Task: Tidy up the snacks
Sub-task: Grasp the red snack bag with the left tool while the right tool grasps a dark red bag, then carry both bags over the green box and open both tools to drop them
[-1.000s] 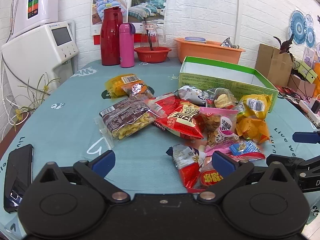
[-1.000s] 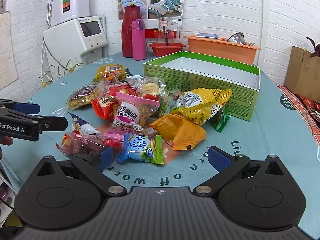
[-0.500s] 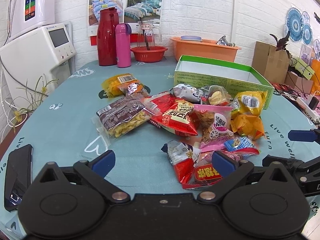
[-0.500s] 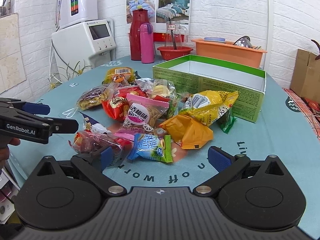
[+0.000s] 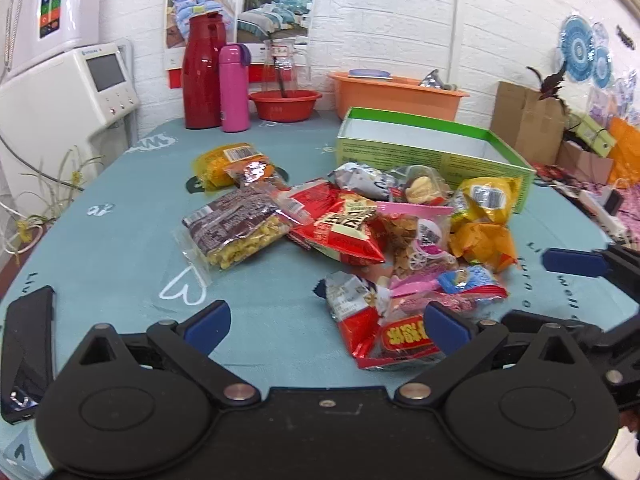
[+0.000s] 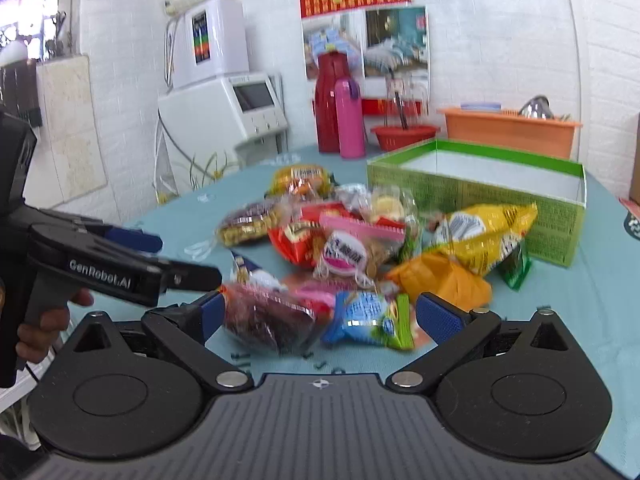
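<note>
A pile of snack packets lies mid-table before an open green box (image 5: 432, 148) (image 6: 480, 184). My left gripper (image 5: 326, 320) is open and empty at the near edge; a red and silver packet (image 5: 360, 316) lies by its right finger. My right gripper (image 6: 320, 314) is open and empty, low over a dark red clear packet (image 6: 264, 320) and a blue and green packet (image 6: 368, 320). The pile includes a brown noodle packet (image 5: 236, 228), a red bag (image 5: 344, 228), a pink-topped bag (image 6: 352, 248), yellow bags (image 6: 488, 236) and an orange bag (image 6: 440, 280).
A red thermos (image 5: 202, 72), pink bottle (image 5: 235, 88), red bowl (image 5: 285, 104) and orange tub (image 5: 396, 94) stand at the table's back. A black phone (image 5: 26, 344) lies at the left edge. A white appliance (image 5: 60, 100) stands left, cardboard boxes (image 5: 528, 120) right.
Both grippers have drawn back and tilted up, so the pile sits farther off. The right gripper has swung so the dark red and blue packets lie between its fingers.
</note>
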`<action>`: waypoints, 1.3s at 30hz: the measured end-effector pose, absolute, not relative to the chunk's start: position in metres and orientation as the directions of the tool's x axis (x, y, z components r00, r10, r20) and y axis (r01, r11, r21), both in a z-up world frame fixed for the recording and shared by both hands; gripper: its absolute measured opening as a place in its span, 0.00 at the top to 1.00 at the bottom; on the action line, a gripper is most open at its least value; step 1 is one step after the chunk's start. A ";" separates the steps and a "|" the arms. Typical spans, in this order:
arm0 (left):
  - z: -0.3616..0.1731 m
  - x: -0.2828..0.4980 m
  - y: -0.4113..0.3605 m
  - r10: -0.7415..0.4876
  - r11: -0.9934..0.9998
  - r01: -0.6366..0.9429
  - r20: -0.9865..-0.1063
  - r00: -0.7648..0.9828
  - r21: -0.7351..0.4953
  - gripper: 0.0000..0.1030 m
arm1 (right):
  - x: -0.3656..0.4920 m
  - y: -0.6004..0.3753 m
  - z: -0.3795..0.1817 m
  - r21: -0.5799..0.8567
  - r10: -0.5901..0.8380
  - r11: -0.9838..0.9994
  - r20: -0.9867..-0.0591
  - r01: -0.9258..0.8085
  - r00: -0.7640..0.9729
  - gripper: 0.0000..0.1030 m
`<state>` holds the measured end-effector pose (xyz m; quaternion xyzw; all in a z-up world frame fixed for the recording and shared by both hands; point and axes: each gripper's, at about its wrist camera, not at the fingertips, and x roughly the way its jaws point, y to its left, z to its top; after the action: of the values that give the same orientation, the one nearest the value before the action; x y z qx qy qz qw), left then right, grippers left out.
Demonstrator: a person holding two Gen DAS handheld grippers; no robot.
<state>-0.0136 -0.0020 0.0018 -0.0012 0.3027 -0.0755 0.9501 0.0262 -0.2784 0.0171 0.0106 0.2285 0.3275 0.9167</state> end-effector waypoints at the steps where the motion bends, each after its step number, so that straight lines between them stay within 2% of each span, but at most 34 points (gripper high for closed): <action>1: 0.002 -0.017 0.001 -0.182 0.983 0.167 -0.569 0.802 -0.078 0.00 | 0.027 -0.277 0.017 0.167 0.614 0.777 -0.412 -0.607 0.673 0.00; 4: 0.004 -0.023 0.005 -0.293 0.956 0.242 -0.558 0.776 -0.164 0.00 | 0.028 -0.271 0.016 0.155 0.646 0.741 -0.428 -0.653 0.631 0.00; 7: 0.001 -0.019 -0.002 -0.364 0.931 0.305 -0.574 0.734 -0.201 0.00 | 0.029 -0.261 0.012 0.133 0.667 0.703 -0.464 -0.699 0.583 0.00; 10: -0.006 -0.009 -0.006 -0.413 0.911 0.326 -0.601 0.685 -0.253 0.05 | 0.033 -0.251 0.008 0.112 0.652 0.702 -0.497 -0.703 0.572 0.00; 15: -0.010 0.005 -0.005 -0.462 0.887 0.335 -0.603 0.650 -0.317 0.05 | 0.038 -0.242 0.002 0.089 0.649 0.685 -0.525 -0.723 0.551 0.00; 17: -0.013 0.013 -0.005 -0.466 0.885 0.332 -0.613 0.638 -0.327 0.14 | 0.040 -0.236 0.001 0.068 0.645 0.679 -0.531 -0.731 0.549 0.00; 18: -0.016 0.017 -0.005 -0.474 0.881 0.335 -0.619 0.627 -0.335 0.31 | 0.042 -0.233 0.000 0.049 0.639 0.678 -0.533 -0.733 0.555 0.00; 19: -0.019 0.021 -0.005 -0.465 0.885 0.326 -0.627 0.625 -0.332 0.36 | 0.043 -0.230 -0.001 0.036 0.636 0.675 -0.533 -0.737 0.558 0.00; 23: -0.018 0.026 -0.001 -0.448 0.893 0.299 -0.620 0.644 -0.335 0.40 | 0.043 -0.226 -0.003 -0.021 0.612 0.684 -0.528 -0.730 0.589 0.00; 25: -0.013 0.023 -0.002 -0.440 0.898 0.307 -0.612 0.657 -0.316 0.41 | 0.042 -0.228 -0.002 -0.027 0.610 0.687 -0.521 -0.726 0.597 0.00; 26: -0.011 0.022 -0.003 -0.438 0.899 0.311 -0.608 0.662 -0.310 0.42 | 0.041 -0.230 0.000 -0.022 0.611 0.690 -0.518 -0.724 0.598 0.07; 27: -0.008 0.020 -0.004 -0.435 0.900 0.312 -0.605 0.667 -0.304 0.42 | 0.040 -0.231 0.003 -0.007 0.628 0.678 -0.515 -0.735 0.584 0.22; 33: 0.020 0.018 -0.013 -0.466 0.885 0.374 -0.537 0.703 -0.277 0.43 | 0.031 -0.241 0.027 -0.069 0.615 0.699 -0.449 -0.712 0.648 0.24; 39: 0.060 0.049 -0.043 -0.505 0.861 0.469 -0.442 0.741 -0.197 0.43 | 0.051 -0.260 0.059 -0.124 0.571 0.763 -0.330 -0.635 0.752 0.24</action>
<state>0.0492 -0.0426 0.0604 -0.0363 0.2471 -0.2612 0.9324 0.0514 -0.2605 0.0588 -0.1149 0.1374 0.3246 0.9287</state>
